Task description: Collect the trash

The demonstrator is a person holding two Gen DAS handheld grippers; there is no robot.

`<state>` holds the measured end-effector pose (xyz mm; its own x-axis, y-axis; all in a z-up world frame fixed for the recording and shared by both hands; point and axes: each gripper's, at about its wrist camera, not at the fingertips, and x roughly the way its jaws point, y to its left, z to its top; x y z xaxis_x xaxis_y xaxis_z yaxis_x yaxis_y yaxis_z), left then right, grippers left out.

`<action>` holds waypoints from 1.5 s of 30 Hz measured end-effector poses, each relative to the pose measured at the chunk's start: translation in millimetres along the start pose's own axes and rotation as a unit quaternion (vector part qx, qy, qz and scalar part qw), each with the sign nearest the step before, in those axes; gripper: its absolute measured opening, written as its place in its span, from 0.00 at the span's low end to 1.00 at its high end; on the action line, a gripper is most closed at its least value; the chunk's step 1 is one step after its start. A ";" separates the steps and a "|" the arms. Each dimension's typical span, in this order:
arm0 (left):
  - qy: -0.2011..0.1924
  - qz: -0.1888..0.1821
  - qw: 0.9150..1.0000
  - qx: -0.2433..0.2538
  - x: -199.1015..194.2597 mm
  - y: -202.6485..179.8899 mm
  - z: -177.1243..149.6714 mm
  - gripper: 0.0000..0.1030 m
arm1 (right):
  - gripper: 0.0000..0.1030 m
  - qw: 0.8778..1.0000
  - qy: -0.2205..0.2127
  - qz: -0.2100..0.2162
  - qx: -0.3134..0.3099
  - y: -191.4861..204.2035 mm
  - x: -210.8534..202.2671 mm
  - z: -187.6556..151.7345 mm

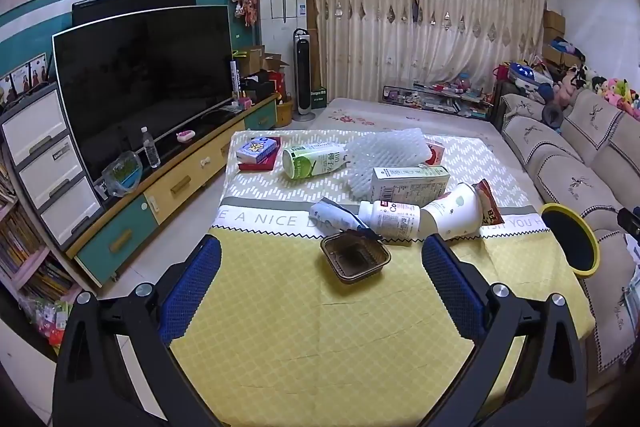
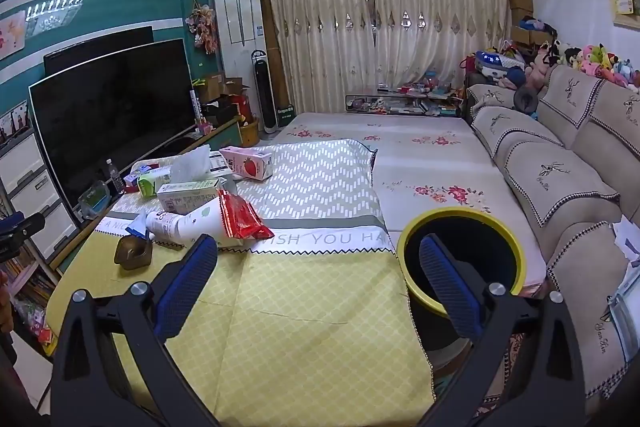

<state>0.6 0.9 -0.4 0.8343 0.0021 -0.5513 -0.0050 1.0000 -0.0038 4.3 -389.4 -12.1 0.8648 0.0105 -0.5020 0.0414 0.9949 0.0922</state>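
Trash lies in a heap on the clothed table (image 1: 280,327): a brown plastic tray (image 1: 355,257), a white bottle (image 1: 390,219), a paper cup (image 1: 454,211), a red snack wrapper (image 2: 240,217), a green-white carton (image 1: 410,182), a green bottle (image 1: 314,159), white foam netting (image 1: 380,153) and a pink strawberry carton (image 2: 248,163). My left gripper (image 1: 322,253) is open, hanging just short of the brown tray. My right gripper (image 2: 318,251) is open over the bare yellow cloth, right of the heap. A yellow-rimmed bin (image 2: 464,255) stands off the table's right edge.
A TV (image 1: 144,75) on a low cabinet (image 1: 180,183) runs along the left. A sofa (image 2: 560,179) with soft toys lines the right, with a flowered mattress (image 2: 420,155) beyond the table. A blue box (image 1: 256,150) sits at the table's far left.
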 end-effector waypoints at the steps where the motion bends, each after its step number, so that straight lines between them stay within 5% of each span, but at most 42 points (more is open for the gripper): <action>1: 0.002 -0.001 1.000 -0.002 0.7 1.2 0.2 0.96 | 0.94 1.000 0.000 0.002 0.001 -0.2 0.2 -0.1; 45: 0.000 -0.018 1.000 0.013 5.3 -8.5 0.2 0.96 | 0.94 1.000 0.007 0.004 0.011 -1.6 10.7 -4.1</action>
<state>5.1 -7.6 -3.2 0.8341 -0.0343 -0.5505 0.0399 0.9992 -0.0019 11.4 -390.5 -21.2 0.8576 0.0206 -0.5139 0.0451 0.9923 0.1151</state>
